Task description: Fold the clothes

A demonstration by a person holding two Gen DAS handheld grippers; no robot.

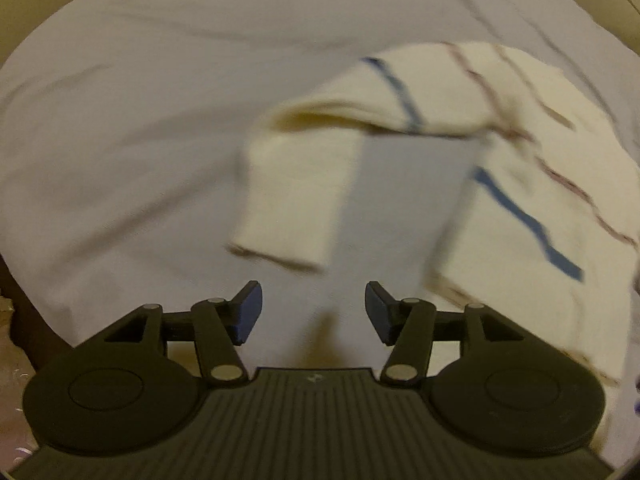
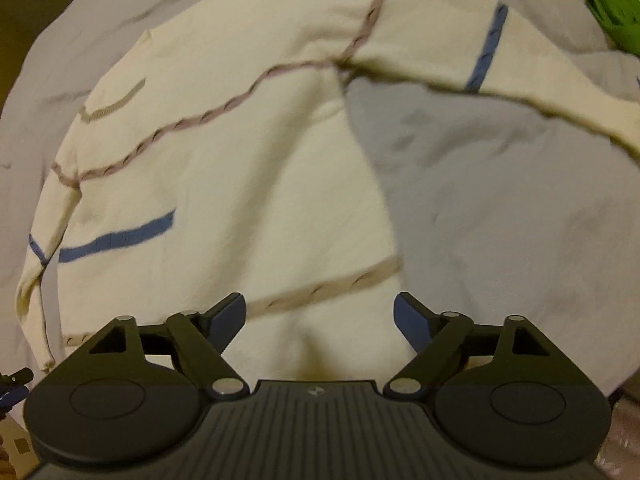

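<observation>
Sweater flat, both tongs empty

Cream sweater [image 2: 224,160] with blue and brownish stripes lies spread on pale grey sheet [image 1: 120,120]. Left gripper [image 1: 314,312]: jaws apart, nothing between the pads, only bare sheet under them. One sleeve [image 1: 288,196] lies just ahead of it, cuff toward the tongs; the body runs off ahead and right. Right gripper [image 2: 320,320]: jaws wide, nothing clamped, hanging over the sweater's hem [image 2: 320,284]. Other sleeve [image 2: 480,48] stretches ahead-right of it. Green fabric [image 2: 612,4] far ahead-right, off the sweater. Both views motion-blurred.
</observation>
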